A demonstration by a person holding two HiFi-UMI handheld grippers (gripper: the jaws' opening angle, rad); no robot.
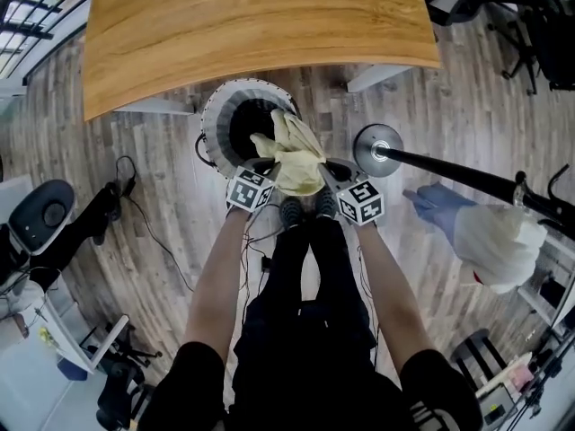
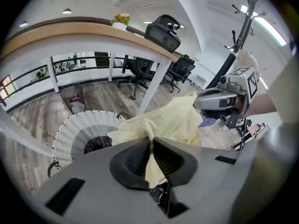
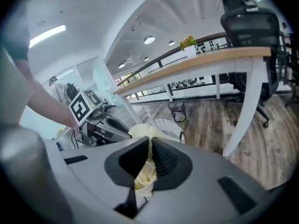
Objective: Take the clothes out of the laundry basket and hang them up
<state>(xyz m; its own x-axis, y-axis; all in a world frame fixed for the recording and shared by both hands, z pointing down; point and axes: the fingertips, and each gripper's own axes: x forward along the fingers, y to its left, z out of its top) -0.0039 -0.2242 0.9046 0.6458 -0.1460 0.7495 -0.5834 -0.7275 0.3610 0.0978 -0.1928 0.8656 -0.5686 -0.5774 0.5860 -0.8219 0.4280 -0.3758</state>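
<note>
A pale yellow garment (image 1: 292, 155) hangs above the white woven laundry basket (image 1: 220, 115), held up between both grippers. My left gripper (image 1: 263, 167) is shut on the garment's left edge; in the left gripper view the yellow cloth (image 2: 161, 122) is pinched between the black pads (image 2: 133, 160). My right gripper (image 1: 331, 171) is shut on the garment's right edge, and in the right gripper view the cloth (image 3: 145, 169) is squeezed in the jaws. The basket (image 2: 77, 134) sits on the floor below, its dark inside showing.
A wooden table (image 1: 252, 25) stands just beyond the basket. A black coat-rack pole (image 1: 467, 180) with a round base (image 1: 377, 148) lies to the right, with a white garment (image 1: 499, 245) and a blue one (image 1: 440, 205) on it. Office chairs (image 2: 163, 31) and cables (image 1: 157, 241) surround the spot.
</note>
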